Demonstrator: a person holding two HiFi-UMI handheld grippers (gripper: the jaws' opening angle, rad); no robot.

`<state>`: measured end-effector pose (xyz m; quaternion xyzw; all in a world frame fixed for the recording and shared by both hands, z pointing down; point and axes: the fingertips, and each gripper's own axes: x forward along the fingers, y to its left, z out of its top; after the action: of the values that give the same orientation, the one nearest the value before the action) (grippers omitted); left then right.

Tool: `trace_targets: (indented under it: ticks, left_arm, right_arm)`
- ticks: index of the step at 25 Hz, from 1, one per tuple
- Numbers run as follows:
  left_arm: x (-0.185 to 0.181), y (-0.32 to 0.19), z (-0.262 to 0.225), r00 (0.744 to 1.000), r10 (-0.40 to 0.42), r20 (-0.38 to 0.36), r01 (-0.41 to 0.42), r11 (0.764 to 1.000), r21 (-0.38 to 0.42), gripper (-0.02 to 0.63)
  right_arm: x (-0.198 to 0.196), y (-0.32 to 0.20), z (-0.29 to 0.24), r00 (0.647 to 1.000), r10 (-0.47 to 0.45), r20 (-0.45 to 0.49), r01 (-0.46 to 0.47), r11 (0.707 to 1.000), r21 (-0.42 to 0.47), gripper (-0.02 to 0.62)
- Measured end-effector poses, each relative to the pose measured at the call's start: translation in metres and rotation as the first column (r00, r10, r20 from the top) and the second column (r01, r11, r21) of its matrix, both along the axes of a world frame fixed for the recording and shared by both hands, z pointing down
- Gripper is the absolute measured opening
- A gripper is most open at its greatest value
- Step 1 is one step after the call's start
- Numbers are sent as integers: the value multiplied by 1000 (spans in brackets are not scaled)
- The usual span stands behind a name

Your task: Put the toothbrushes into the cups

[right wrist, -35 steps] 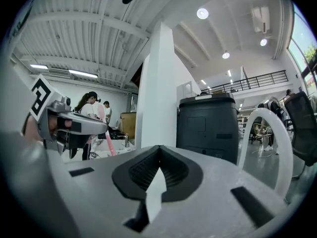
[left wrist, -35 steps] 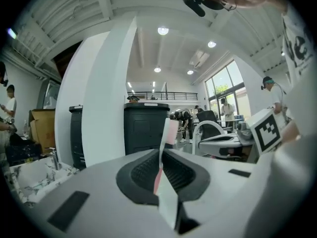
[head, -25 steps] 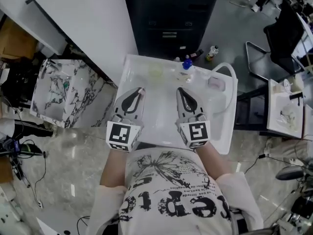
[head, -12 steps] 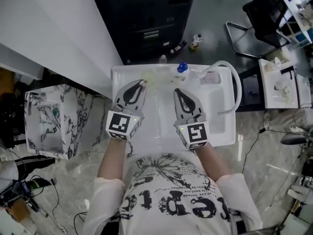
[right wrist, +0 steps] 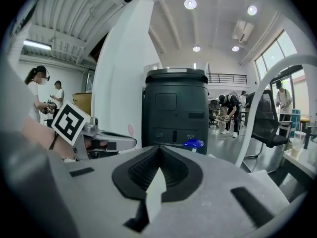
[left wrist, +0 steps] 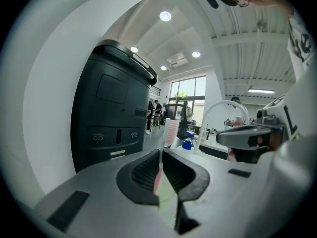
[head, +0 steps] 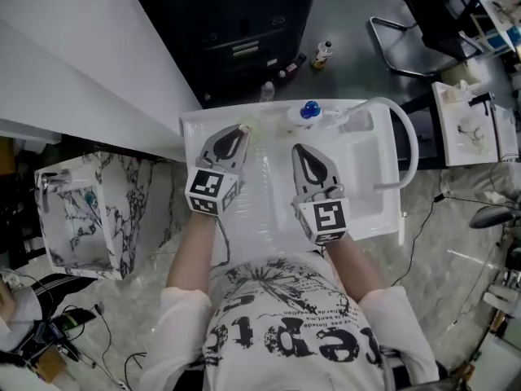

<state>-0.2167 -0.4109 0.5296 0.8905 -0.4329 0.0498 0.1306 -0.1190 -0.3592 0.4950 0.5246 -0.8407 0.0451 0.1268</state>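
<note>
My left gripper (head: 240, 130) is shut on a pink toothbrush (left wrist: 170, 131). Its handle runs between the pads and the bristle head sticks out past the fingertips. In the head view that gripper hovers over the back left of the white sink basin (head: 273, 210). A pale translucent cup (head: 260, 129) stands just to the right of the brush head. My right gripper (head: 304, 150) hangs over the basin's middle, its jaws shut together with nothing in them. A blue-topped clear container (head: 308, 111) stands on the back rim.
A white arched faucet tube (head: 407, 137) curves over the sink's right side, with a pinkish item (head: 358, 123) by its base. A black cabinet (head: 244, 23) stands behind the sink. Small bottles (head: 323, 53) sit on the floor. A marbled box (head: 81, 210) is at the left.
Both grippers have dropped lower and pushed forward over the basin. The left one, still holding the toothbrush, has gone farther toward the back rim.
</note>
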Motion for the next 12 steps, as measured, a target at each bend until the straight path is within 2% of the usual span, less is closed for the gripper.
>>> trace_targets:
  ticks: [6,12]
  left_arm:
    - [1,-10,30,999,-7,-32,4,996,-91,26]
    - [2,-12,44,999,-12,-33,8,992,-124,26]
  right_arm:
    - [0,-6,15,999,39,-7,-39,999,-38,-8]
    - [-2,-10,22,999,51,-4,-52,997,-53,-8]
